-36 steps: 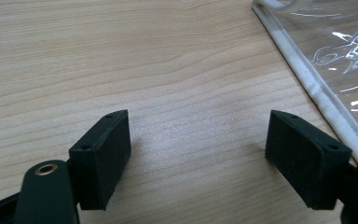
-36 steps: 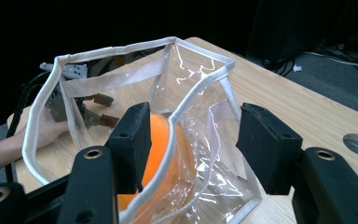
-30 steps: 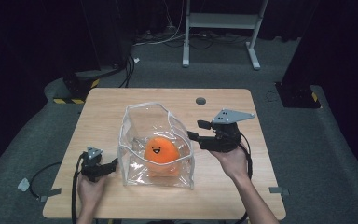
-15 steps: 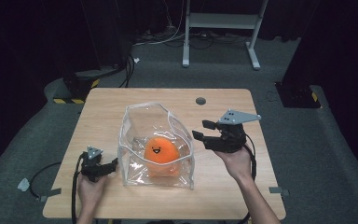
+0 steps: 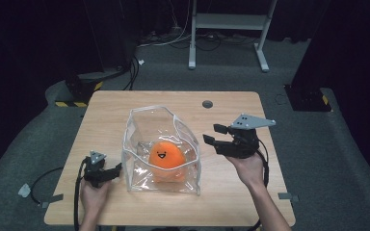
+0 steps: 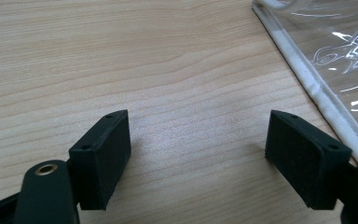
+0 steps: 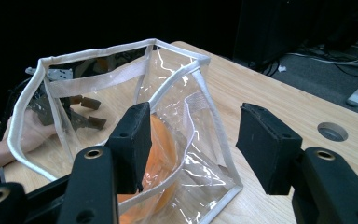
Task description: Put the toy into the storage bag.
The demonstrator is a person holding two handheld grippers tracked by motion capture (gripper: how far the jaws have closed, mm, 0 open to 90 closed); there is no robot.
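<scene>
The right gripper (image 5: 211, 134) is now sitting a little farther from the clear bag (image 5: 161, 149) than a second ago, having drifted slightly toward the table's right edge; the left gripper (image 5: 118, 169) is staying where it was. The wooden table (image 5: 125, 103) is carrying everything. The bag is standing upright near the table's middle with its mouth gaping, white trim running round its edges. Inside it, the orange plush toy (image 5: 166, 156) is lying on the bottom, smiling face showing. The right gripper is hovering just beside the bag's right wall, jaws parted around nothing. The left gripper is resting low by the bag's lower left corner, jaws spread wide over bare wood, possibly brushing the trim, though that is hard to tell.
</scene>
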